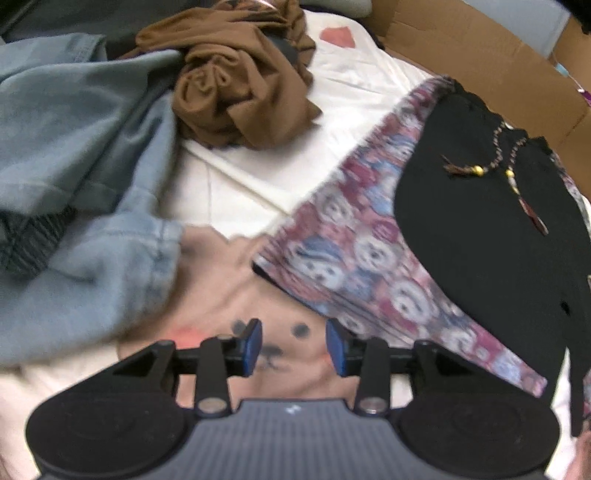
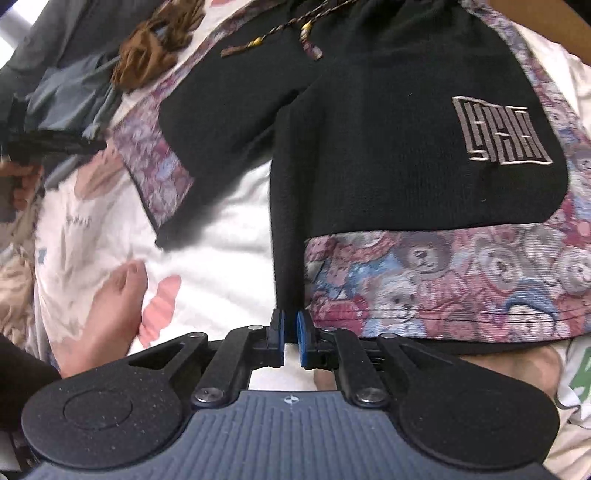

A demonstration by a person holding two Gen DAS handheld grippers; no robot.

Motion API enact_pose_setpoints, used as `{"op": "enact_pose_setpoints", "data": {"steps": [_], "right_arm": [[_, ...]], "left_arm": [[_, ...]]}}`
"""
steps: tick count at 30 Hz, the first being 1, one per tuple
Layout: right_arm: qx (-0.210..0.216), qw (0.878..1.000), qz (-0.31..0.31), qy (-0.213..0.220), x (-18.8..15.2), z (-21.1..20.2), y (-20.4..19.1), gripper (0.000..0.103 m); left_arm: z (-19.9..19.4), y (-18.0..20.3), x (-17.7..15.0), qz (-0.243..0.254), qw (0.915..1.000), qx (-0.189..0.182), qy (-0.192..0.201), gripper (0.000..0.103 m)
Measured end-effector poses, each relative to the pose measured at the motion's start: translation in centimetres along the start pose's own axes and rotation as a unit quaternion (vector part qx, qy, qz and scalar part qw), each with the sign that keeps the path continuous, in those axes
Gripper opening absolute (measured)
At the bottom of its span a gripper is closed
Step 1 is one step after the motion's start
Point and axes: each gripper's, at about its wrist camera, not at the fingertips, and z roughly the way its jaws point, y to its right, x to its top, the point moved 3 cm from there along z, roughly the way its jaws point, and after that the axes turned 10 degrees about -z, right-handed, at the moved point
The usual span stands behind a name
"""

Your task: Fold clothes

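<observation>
The right gripper (image 2: pixel 291 328) has its fingers (image 2: pixel 277 325) nearly together, clenched on the black hem edge of the shorts (image 2: pixel 369 155), at the inner corner of the nearer leg. The left gripper (image 1: pixel 293 345) stands with its fingers (image 1: pixel 254 341) released and apart, nothing between them, hovering over the printed bedsheet (image 1: pixel 258 192) just beside the other leg's bear-patterned border.

The shorts lie spread flat on the bed, black with a tapestry trim, drawstring (image 2: pixel 280 33) at the far waistband, an embroidered emblem (image 2: pixel 498 129) on the nearer leg. By my reading the fold is only beginning: one corner is gripped and the other not yet taken. The next move likely calls for the left fingers to close on the far leg's hem, so both hands can lift and lay one half over the other.

A blue denim garment (image 1: pixel 74 147) and a crumpled brown garment (image 1: pixel 236 81) wait further off. A bare foot (image 2: pixel 110 314) rests on the sheet near the right gripper. How much cloth the right pads actually hold is hard to see, since the hem dips behind them. The left view is blurred.
</observation>
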Motion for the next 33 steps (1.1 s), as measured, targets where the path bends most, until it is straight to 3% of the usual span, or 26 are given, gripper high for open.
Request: {"op": "enact_pose_setpoints", "data": {"steps": [7,10,16,23,29,33], "right_arm": [[-0.022,0.999,0.036,0.010,0.3,-1.2,1.6,0.007],[-0.037,0.998,0.041,0.007,0.3,-1.4,2.1,0.007],[-0.058,0.996,0.069,0.011,0.3,-2.3,3.1,0.007],[-0.066,0.994,0.084,0.016,0.2,-2.6,3.4,0.007],[-0.065,0.993,0.094,0.019,-0.1,-2.5,3.5,0.007],[-0.061,0.992,0.102,0.031,0.0,-2.9,3.5,0.007]], "left_arm": [[1.5,0.0,2.5,0.021,0.9996,-0.005,0.019,0.038],[2.3,0.0,2.9,0.026,0.9994,-0.010,0.020,0.033],[3.6,-0.4,2.9,0.038,0.9987,-0.017,0.028,0.033],[3.8,-1.9,2.5,-0.001,0.9984,-0.045,0.034,0.032],[3.8,-3.2,2.3,-0.036,0.9964,-0.068,0.034,0.022],[3.9,-3.2,2.5,-0.041,0.9967,-0.064,0.027,0.007]]}}
